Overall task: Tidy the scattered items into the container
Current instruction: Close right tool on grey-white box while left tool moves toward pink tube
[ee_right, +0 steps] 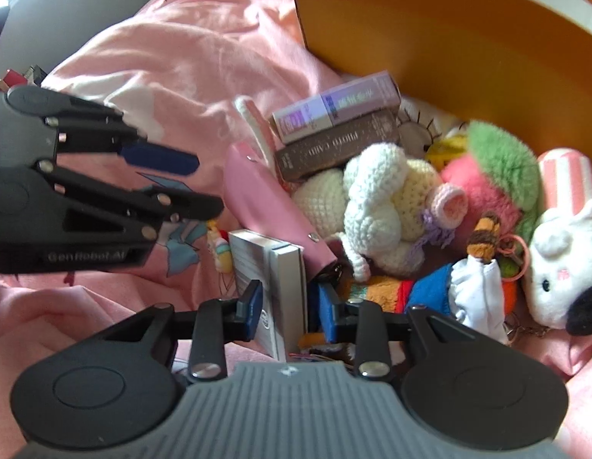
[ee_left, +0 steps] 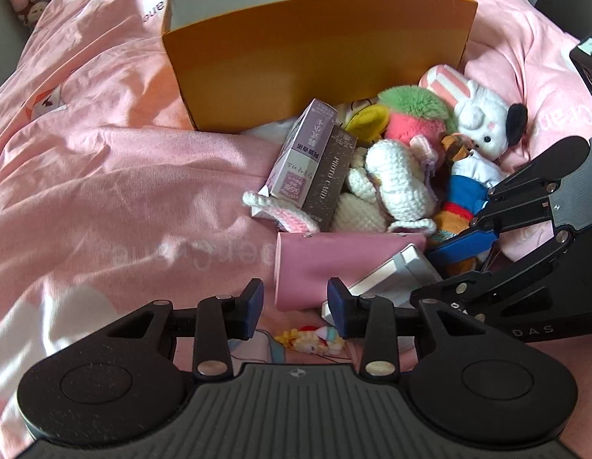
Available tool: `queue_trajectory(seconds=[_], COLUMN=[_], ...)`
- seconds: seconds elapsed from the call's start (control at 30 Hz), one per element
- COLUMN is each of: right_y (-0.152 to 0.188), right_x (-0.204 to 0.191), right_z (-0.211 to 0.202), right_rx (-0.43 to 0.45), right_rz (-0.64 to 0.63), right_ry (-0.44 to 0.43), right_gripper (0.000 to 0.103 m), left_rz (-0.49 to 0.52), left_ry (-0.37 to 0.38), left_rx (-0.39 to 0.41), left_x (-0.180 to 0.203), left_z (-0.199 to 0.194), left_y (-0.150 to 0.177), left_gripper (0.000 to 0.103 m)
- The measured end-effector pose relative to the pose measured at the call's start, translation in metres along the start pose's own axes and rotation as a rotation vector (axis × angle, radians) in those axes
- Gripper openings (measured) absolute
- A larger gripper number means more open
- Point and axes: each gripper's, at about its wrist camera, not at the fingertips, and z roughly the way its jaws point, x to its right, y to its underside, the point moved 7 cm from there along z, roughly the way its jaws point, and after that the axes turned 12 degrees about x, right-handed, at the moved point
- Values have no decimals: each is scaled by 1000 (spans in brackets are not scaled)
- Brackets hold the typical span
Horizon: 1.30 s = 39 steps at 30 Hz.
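Note:
An orange box (ee_left: 315,61) with a white inside stands open on the pink bedding. In front of it lies a pile: two small cartons (ee_left: 315,157), crocheted toys (ee_left: 395,183), a pink and green plush (ee_left: 414,114), a white rabbit plush (ee_left: 483,122) and a pink pouch (ee_left: 326,264). My left gripper (ee_left: 296,308) is open over the pouch's near corner, its pads clear of it. My right gripper (ee_right: 290,306) straddles a white and grey box (ee_right: 273,267); the left pad is at its face and a dark gap shows at the right pad.
A small colourful figure (ee_left: 311,340) lies on the sheet just under my left gripper. A doll in blue and white (ee_right: 460,287) and a keyring (ee_right: 510,252) lie right of the right gripper. Rumpled pink bedding (ee_left: 104,191) spreads to the left. The two grippers are close together.

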Motion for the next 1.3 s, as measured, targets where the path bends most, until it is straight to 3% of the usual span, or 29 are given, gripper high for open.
queue_trajectory(seconds=[0.2, 0.6, 0.7, 0.9, 1.3], right_y=[-2, -6, -7, -1, 18], right_x=[2, 2, 2, 2, -5], right_z=[5, 15, 15, 10, 1], right_rx=[-20, -50, -49, -58, -73], right_rz=[5, -42, -38, -16, 13], right_ry=[-28, -39, -43, -54, -82], right_gripper=[35, 36, 36, 36, 39], left_rz=[124, 193, 184, 232, 398], left_ry=[103, 319, 336, 313, 309], left_rx=[-16, -70, -74, -76, -107], left_x=[3, 10, 13, 20, 43], left_z=[17, 49, 48, 33, 6], left_y=[-10, -23, -24, -16, 6], left_gripper=[58, 77, 76, 61, 44])
